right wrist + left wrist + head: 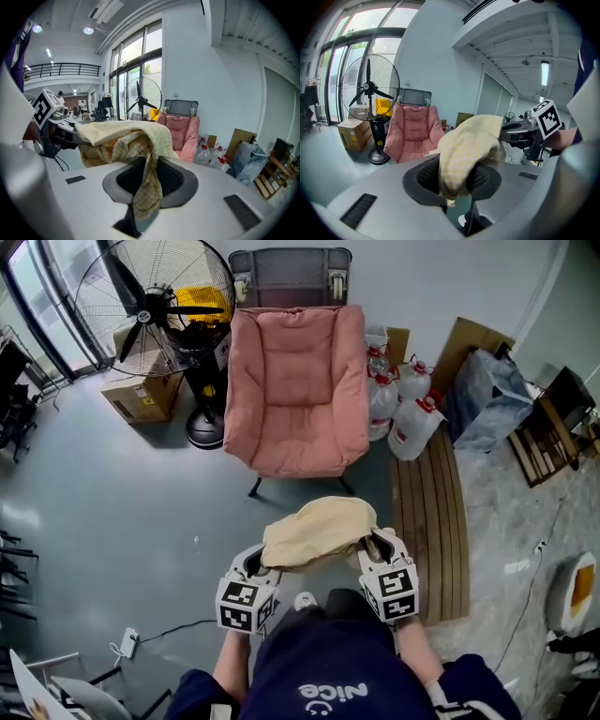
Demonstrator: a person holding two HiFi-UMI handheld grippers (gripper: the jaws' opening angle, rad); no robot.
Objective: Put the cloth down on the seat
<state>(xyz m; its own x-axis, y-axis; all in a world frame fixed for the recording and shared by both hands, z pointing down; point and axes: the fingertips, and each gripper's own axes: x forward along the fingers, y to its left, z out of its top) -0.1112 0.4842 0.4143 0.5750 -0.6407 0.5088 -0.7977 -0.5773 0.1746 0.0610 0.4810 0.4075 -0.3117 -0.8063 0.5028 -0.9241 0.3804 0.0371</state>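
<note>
Soft yellow checked cloth (pixel 314 531) bunched, pinched by left tool (pixel 265 567) and right tool (pixel 375 549); puffy pink chair (pixel 295 390) ahead.

A pedestal fan (pixel 155 306) stands on the grey floor (pixel 112 502) near the windows, with a cardboard box (pixel 141 395) just beside its base and something yellow (pixel 202 301) behind its cage. A grey wheeled case (pixel 289 276) stands against the wall. Farther right, red-capped water jugs (pixel 412 423) cluster at the end of a slatted wooden board (pixel 431 521). A bluish bag (pixel 487 399) and a cardboard sheet (pixel 469 338) are beside them. A power strip (pixel 128 641) lies on the floor.
</note>
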